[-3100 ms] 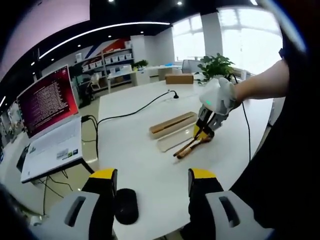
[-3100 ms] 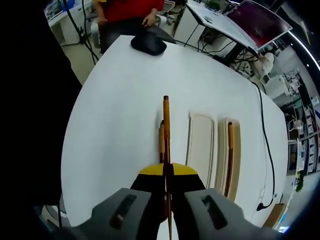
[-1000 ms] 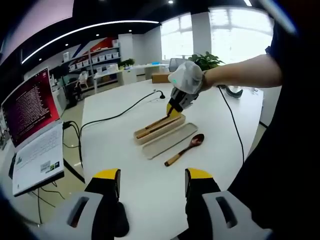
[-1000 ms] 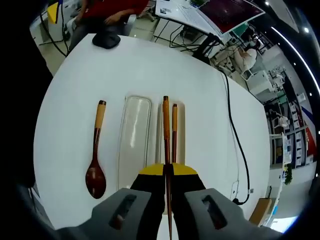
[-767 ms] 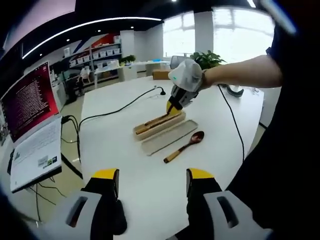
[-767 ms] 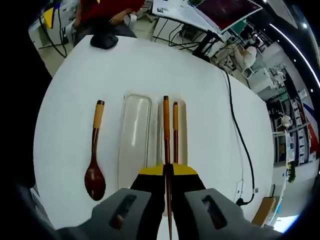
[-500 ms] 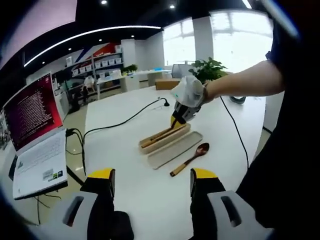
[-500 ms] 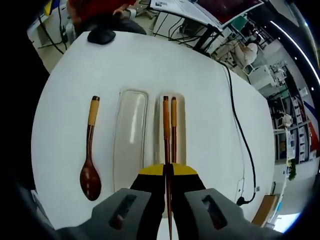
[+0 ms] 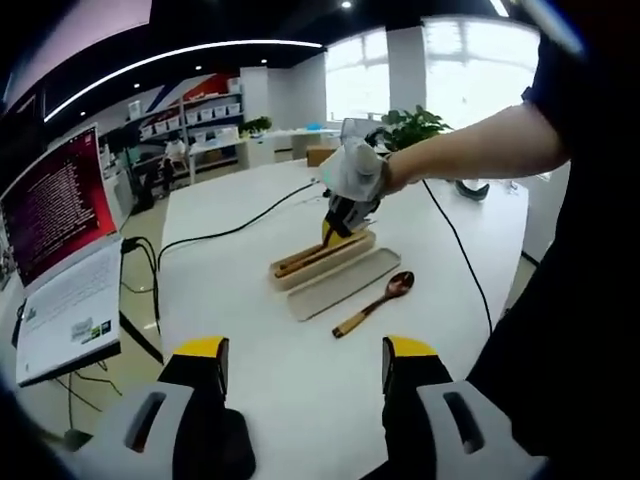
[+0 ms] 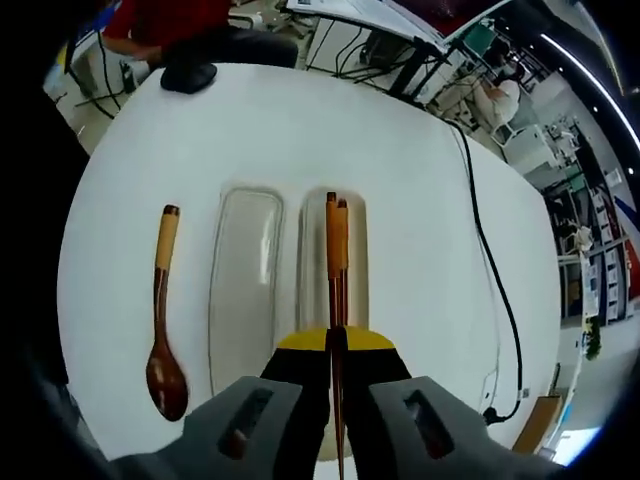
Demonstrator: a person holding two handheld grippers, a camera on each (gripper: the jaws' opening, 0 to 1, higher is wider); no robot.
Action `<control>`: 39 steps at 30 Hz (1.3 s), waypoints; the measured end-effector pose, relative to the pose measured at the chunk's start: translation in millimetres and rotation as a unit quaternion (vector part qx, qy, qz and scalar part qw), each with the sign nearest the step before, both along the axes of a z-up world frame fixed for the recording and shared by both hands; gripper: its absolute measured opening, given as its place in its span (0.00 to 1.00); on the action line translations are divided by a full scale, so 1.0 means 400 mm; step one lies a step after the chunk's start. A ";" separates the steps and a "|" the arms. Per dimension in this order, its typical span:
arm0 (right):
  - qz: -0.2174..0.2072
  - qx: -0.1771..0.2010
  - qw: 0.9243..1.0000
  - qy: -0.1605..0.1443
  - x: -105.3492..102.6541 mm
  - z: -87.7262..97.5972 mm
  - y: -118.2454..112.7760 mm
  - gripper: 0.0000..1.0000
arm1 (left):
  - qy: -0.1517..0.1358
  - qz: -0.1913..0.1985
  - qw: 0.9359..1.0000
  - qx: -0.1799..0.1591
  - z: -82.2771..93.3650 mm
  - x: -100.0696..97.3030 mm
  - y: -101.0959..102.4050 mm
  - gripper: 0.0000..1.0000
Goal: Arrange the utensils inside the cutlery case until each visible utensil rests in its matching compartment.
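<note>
A wooden cutlery case [image 10: 312, 270] lies on the white table with one chopstick [image 10: 343, 240] inside it. My right gripper [image 10: 332, 342] is shut on a second chopstick [image 10: 331, 250], held lengthwise right above the case and close against the first. The case's pale lid [image 10: 243, 290] lies flat to its left. Further left a dark wooden spoon [image 10: 160, 320] rests on the table. In the left gripper view, the right gripper [image 9: 335, 228], in a gloved hand, hangs over the case [image 9: 305, 265], with the lid [image 9: 345, 283] and spoon [image 9: 375, 303] nearer. My left gripper [image 9: 305, 365] is open and holds nothing.
An open laptop [image 9: 60, 250] stands at the table's left edge. A black cable [image 9: 240, 225] runs across the table behind the case. A black mouse [image 10: 188, 76] lies near the table's end, where a person in red sits. The person's arm [image 9: 480, 150] reaches in from the right.
The right gripper has carried its chopstick sideways to sit directly over the one in the case. The left gripper stays open; its view has only swayed.
</note>
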State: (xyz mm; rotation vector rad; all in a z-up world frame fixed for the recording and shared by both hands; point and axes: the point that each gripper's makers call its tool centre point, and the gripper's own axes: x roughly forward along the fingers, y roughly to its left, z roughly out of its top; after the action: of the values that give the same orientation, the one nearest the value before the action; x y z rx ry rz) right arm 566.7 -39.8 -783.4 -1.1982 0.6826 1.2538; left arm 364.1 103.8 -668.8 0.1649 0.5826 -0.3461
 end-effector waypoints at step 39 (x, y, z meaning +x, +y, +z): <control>-0.023 -0.033 0.999 0.034 0.006 -0.079 0.006 0.00 | 0.011 0.035 0.999 -0.006 -0.025 -0.033 0.084 0.63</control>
State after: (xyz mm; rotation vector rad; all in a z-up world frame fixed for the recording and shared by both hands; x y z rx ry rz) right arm 569.0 -37.5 -815.0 -1.1901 0.8030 1.2469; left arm 350.9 137.2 -678.7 0.1292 0.6065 -0.2846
